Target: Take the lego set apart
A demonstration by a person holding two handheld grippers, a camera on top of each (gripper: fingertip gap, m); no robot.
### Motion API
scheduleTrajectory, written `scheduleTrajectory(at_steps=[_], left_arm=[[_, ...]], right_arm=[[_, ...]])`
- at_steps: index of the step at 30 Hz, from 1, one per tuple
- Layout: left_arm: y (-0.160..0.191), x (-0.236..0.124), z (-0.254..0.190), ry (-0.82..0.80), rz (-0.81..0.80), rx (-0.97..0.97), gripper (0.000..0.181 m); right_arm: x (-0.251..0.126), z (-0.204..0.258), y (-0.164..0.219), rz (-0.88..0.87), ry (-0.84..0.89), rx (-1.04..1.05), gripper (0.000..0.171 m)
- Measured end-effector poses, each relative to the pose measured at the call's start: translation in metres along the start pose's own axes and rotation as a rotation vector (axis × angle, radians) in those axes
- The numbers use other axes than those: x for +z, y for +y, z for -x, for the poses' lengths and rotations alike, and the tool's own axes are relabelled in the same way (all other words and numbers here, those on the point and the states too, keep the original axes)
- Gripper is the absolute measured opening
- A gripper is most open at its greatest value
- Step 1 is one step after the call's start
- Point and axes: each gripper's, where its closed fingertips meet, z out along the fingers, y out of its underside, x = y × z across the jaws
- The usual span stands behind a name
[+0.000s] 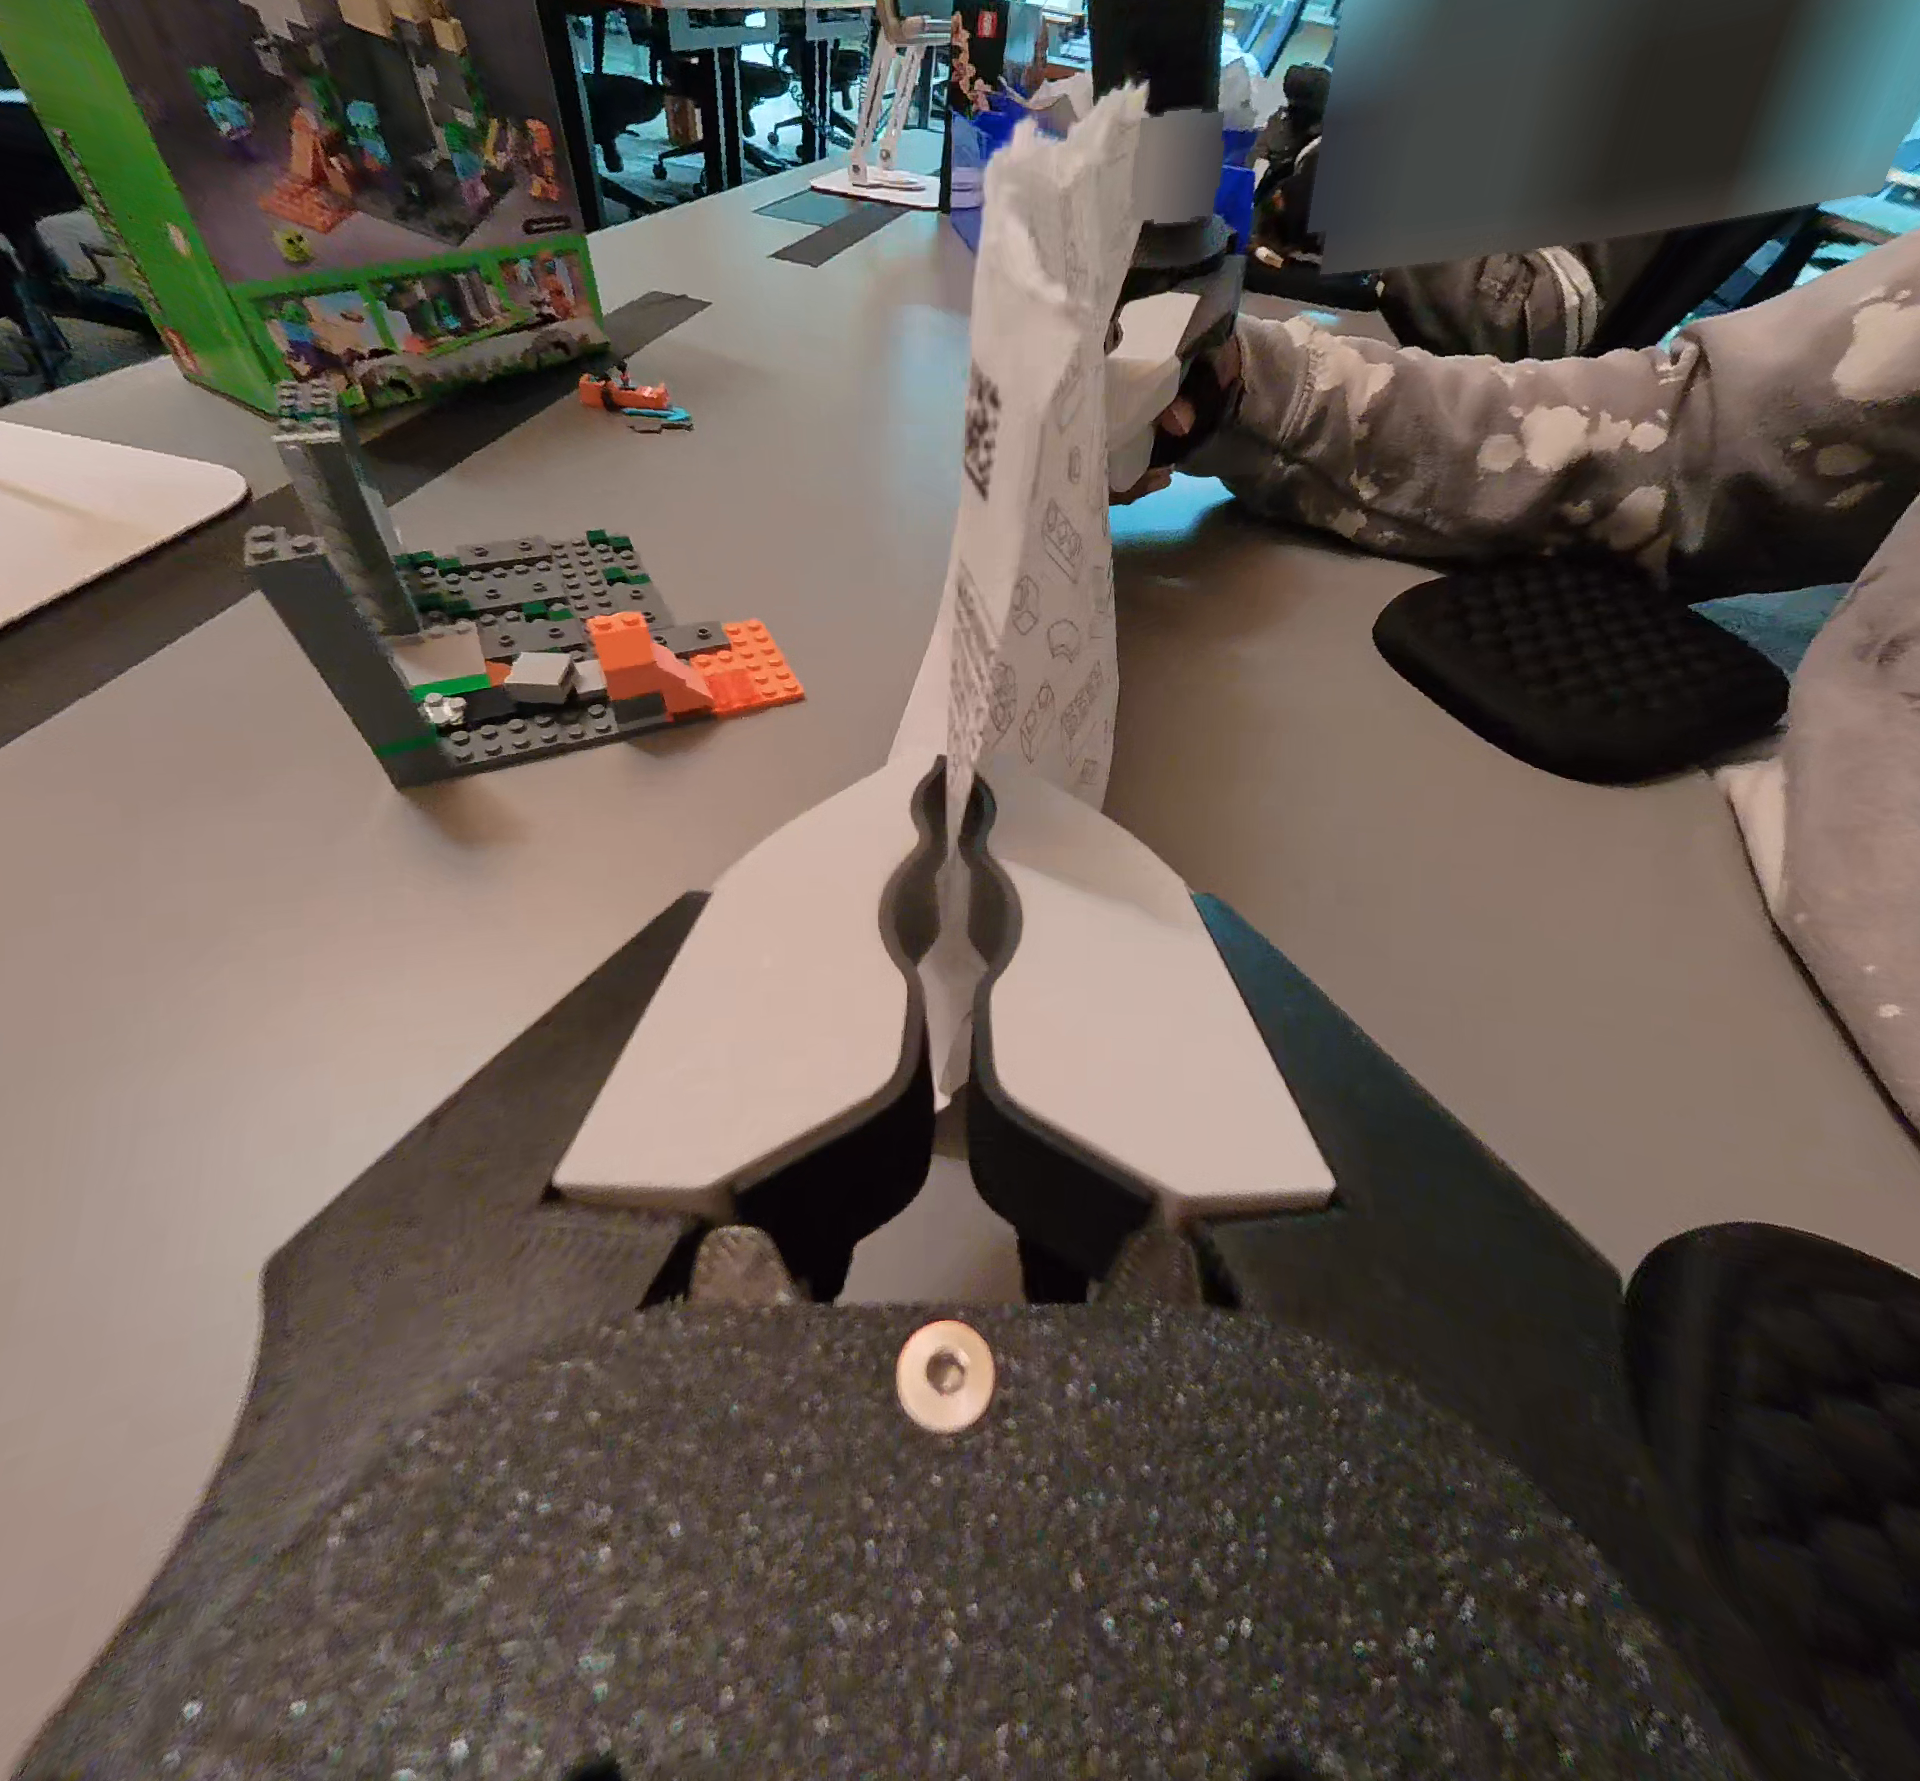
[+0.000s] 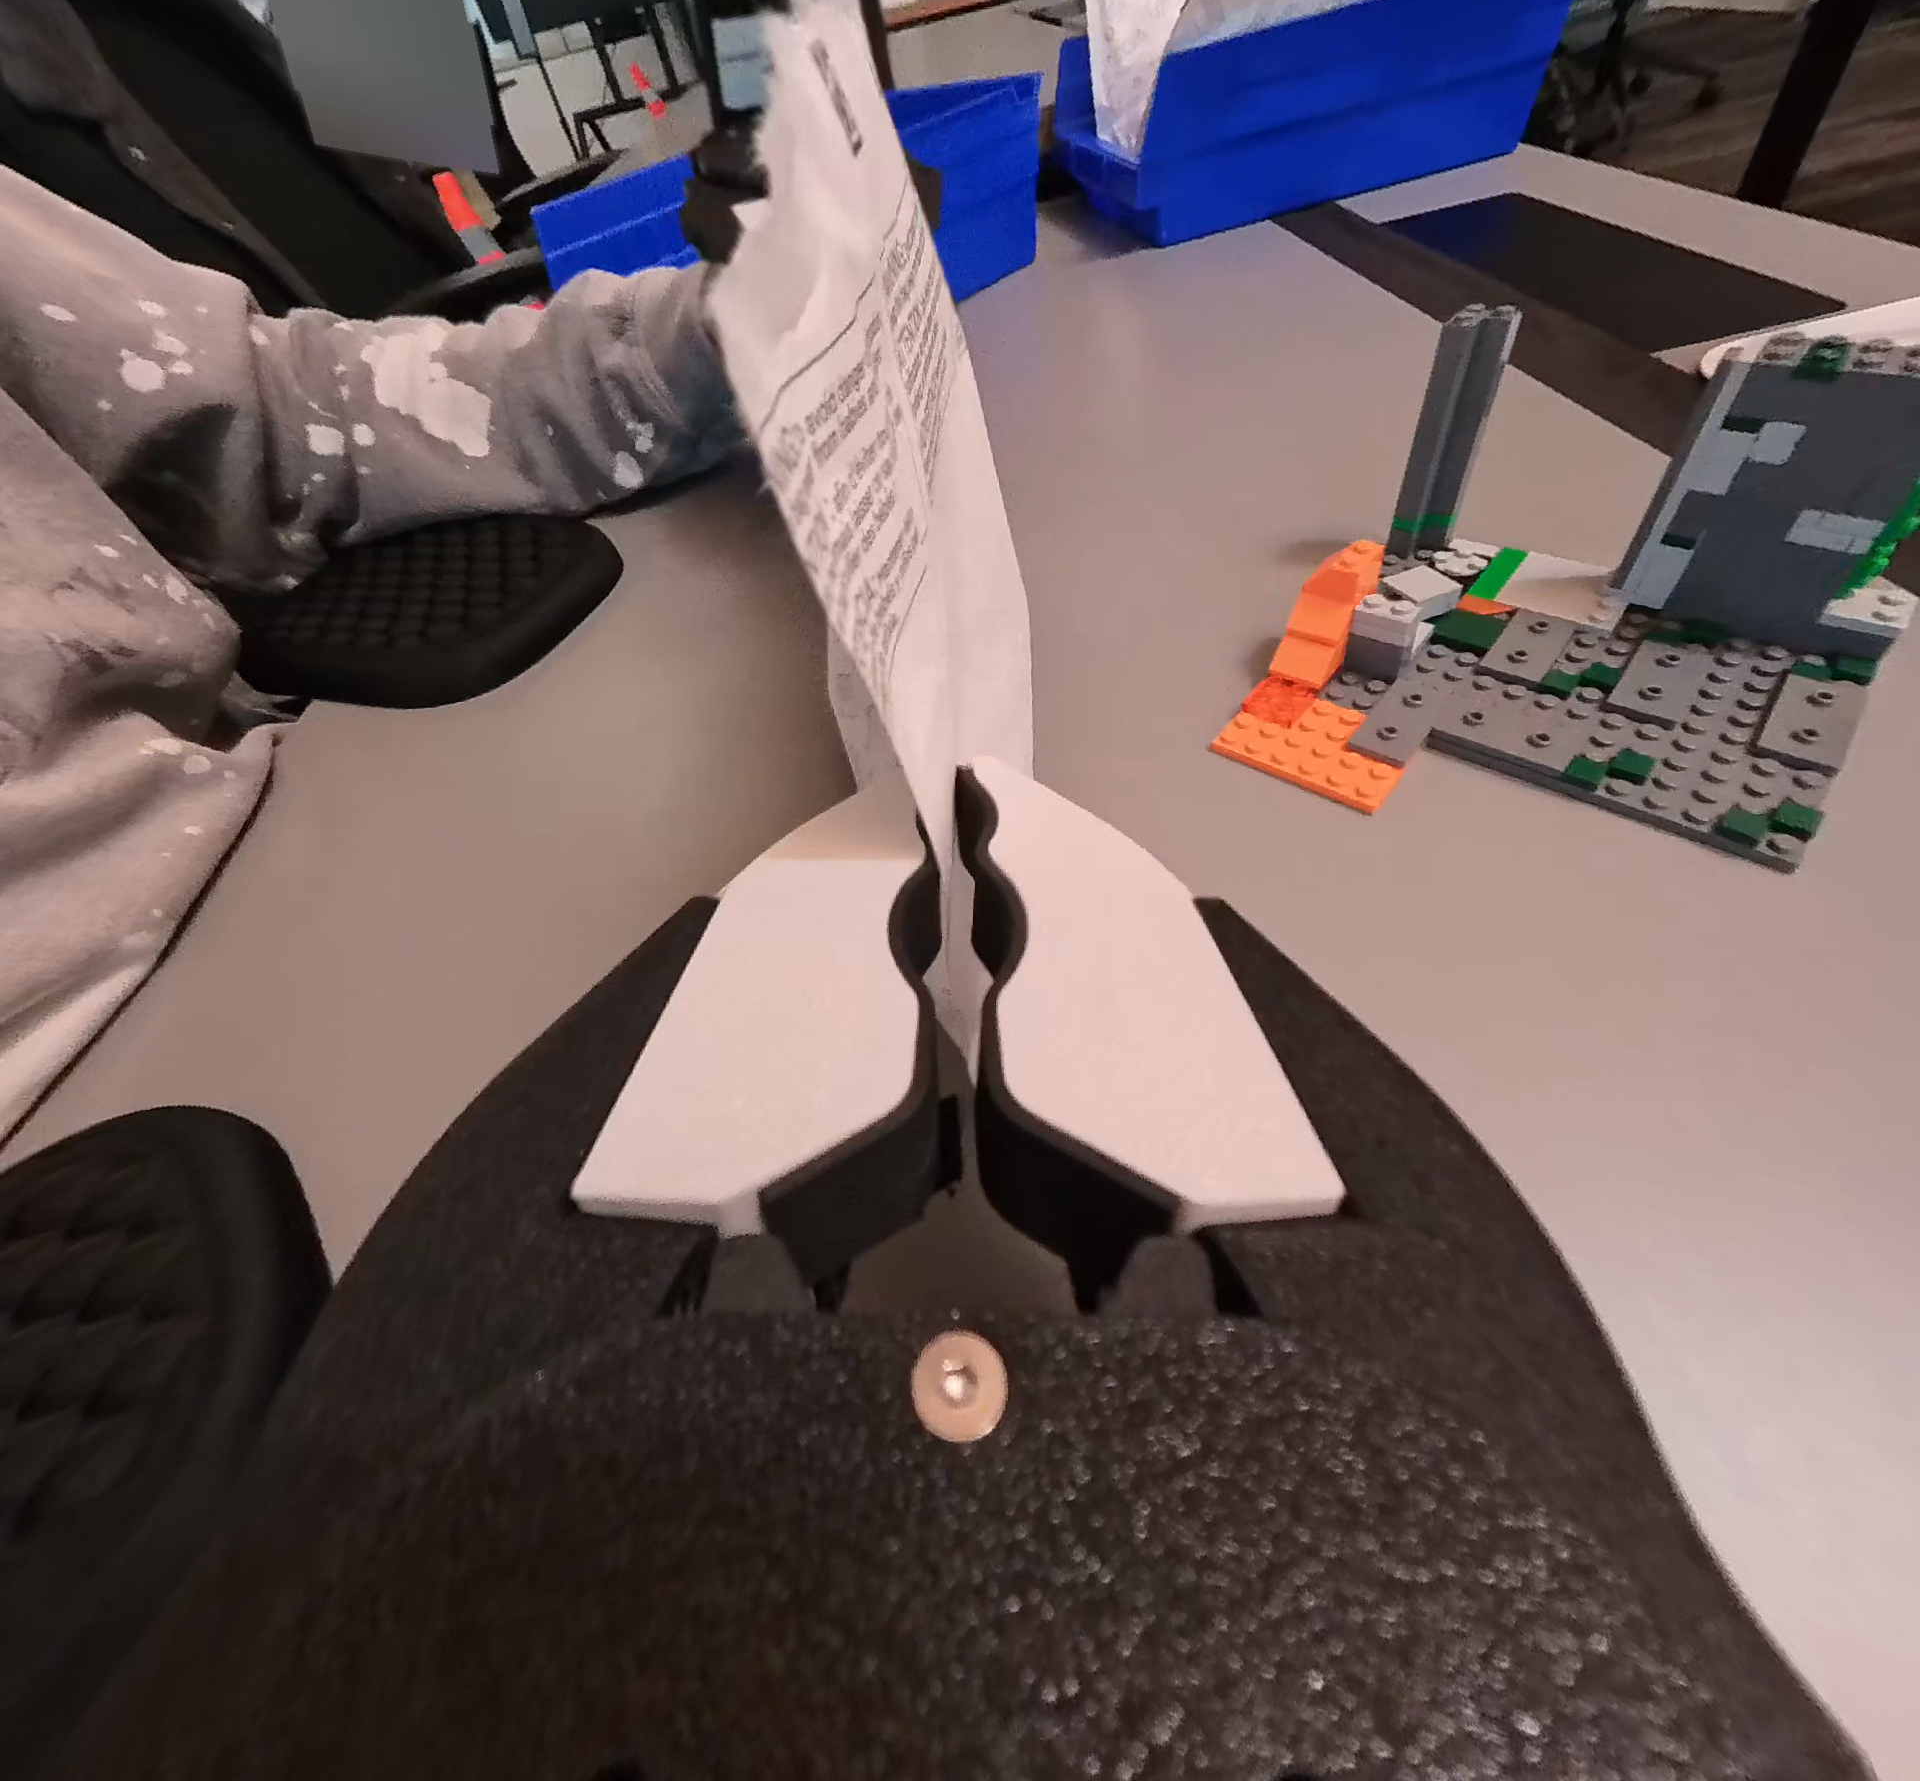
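Between my left gripper [image 1: 958, 801]'s fingers [image 1: 810, 962] a white paper bag [image 1: 1039, 484] is pinched at one end, and it stretches up across the table [image 1: 1351, 952] to my right gripper [image 1: 1143, 401], which shows far off and seems to grip the other end, though the contact there is partly hidden. The lego set [image 1: 540, 630] sits off to the left, well apart from the bag, with its box [image 1: 291, 131] standing behind it and a few loose bits [image 1: 634, 401] near the box. I judge the risk here is the paper: pulled tight from both ends, it could tear or slip from one grip. In the right wrist view, my right gripper [image 2: 961, 796] is closed on the same bag [image 2: 883, 443], its printed face toward the camera, and the set [image 2: 1621, 651] lies to the right, untouched by either tool. Blue bins [image 2: 1330, 121] stand at the back. With both tools busy on the bag, no brick can be pulled yet, and a dangling bag swung toward the set could knock its tall grey pillar [image 2: 1455, 432] over. A wrist pad [image 2: 436, 599] lies under my left sleeve [image 2: 436, 401].
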Motion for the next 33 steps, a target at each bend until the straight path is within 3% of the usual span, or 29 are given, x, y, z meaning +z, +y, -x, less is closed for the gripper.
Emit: scheduleTrajectory(at_steps=[13, 25, 29, 33], left_arm=[[-0.004, -0.003, 0.005, -0.02, 0.0, -0.101, 0.001], [-0.002, -0.004, 0.008, -0.032, -0.039, -0.07, 0.0], [-0.013, -0.008, 0.012, -0.054, -0.064, -0.073, 0.001], [-0.034, -0.021, 0.018, -0.112, -0.096, -0.034, 0.001]], right_arm=[[0.0, -0.002, 0.002, 0.019, 0.04, 0.01, 0.0], [-0.002, -0.008, -0.016, -0.048, 0.111, -0.032, 0.013], [-0.002, -0.01, -0.03, -0.075, 0.14, -0.067, 0.0], [-0.001, -0.011, -0.047, -0.095, 0.151, -0.088, 0.0]])
